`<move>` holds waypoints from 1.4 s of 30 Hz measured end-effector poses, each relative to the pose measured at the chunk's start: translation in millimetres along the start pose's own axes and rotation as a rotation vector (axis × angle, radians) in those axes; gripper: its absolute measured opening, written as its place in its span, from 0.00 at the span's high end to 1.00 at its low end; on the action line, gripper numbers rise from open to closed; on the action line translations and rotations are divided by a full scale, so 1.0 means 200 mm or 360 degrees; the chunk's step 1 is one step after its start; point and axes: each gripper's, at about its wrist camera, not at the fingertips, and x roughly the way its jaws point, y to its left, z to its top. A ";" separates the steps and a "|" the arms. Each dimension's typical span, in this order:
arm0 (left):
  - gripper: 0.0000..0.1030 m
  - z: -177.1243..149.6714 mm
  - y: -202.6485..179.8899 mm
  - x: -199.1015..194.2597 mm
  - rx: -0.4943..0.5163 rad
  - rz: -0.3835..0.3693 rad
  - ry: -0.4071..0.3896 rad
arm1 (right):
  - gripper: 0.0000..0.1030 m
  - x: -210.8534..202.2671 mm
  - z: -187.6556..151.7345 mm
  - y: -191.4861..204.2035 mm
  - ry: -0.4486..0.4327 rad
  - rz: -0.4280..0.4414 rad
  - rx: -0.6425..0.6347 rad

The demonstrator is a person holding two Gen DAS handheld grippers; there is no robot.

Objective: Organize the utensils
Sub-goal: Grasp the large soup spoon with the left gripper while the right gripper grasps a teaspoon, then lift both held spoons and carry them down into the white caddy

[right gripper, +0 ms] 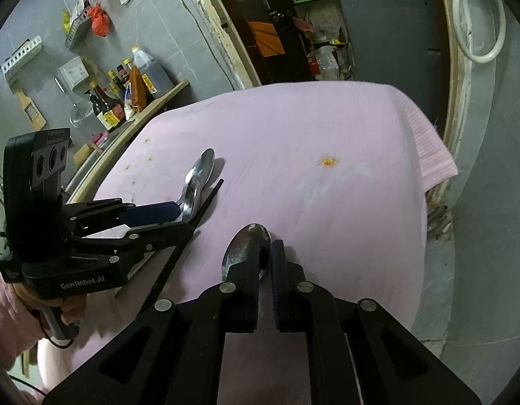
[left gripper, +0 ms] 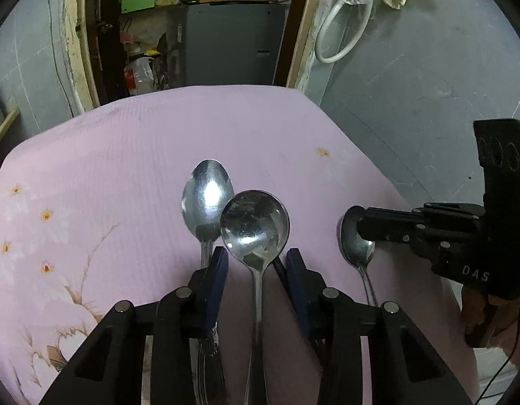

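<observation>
- Setting: grey tiled walls, an open doorway at 12 o'clock with a grey cabinet [left gripper: 226, 44] inside it; a white hose [left gripper: 341, 27] hangs on the wall at 1 o'clock in the left wrist view.
- Surface: table under a pink cloth [left gripper: 125, 168] with small orange flower prints.
- Shelf [right gripper: 152, 101]: wooden ledge at 10 o'clock in the right wrist view, carrying sauce bottles [right gripper: 108, 108] and a large jug [right gripper: 152, 71].
- Round spoon [left gripper: 255, 227]: lies on the cloth, bowl up, at the centre of the left wrist view; its handle runs toward 6 o'clock between the left fingers.
- Oval spoon [left gripper: 207, 199]: just beside the round spoon at its 10 o'clock; bowl rims look overlapped. Handle passes under the left-hand finger.
- Small spoon [left gripper: 356, 246]: apart from the pair, at 3 o'clock of the round spoon, bowl partly under the right gripper's tip.
- Black stick [right gripper: 209, 199]: thin, lying beside the pair of spoons, its far end toward 1 o'clock in the right wrist view.
- Left gripper [left gripper: 256, 263]: jaws spread wide, straddling the round spoon's neck, blue pads [left gripper: 219, 270] clear of it.
- Right gripper [right gripper: 266, 253]: jaws nearly together with a slim gap, tips over the small spoon's bowl; whether they pinch it cannot be told.
</observation>
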 end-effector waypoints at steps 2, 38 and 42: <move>0.70 0.00 -0.01 0.00 0.0014 0.0004 -0.0003 | 0.90 0.01 0.00 0.01 0.0004 0.0010 -0.0008; 0.98 0.04 -0.01 -0.16 -0.0084 0.0077 -0.0150 | 0.98 -0.21 -0.07 0.17 -0.0184 -0.0079 -0.0005; 0.98 -0.01 -0.01 -0.24 -0.0116 0.0059 -0.0178 | 0.98 -0.29 -0.08 0.23 -0.0246 -0.0136 -0.0023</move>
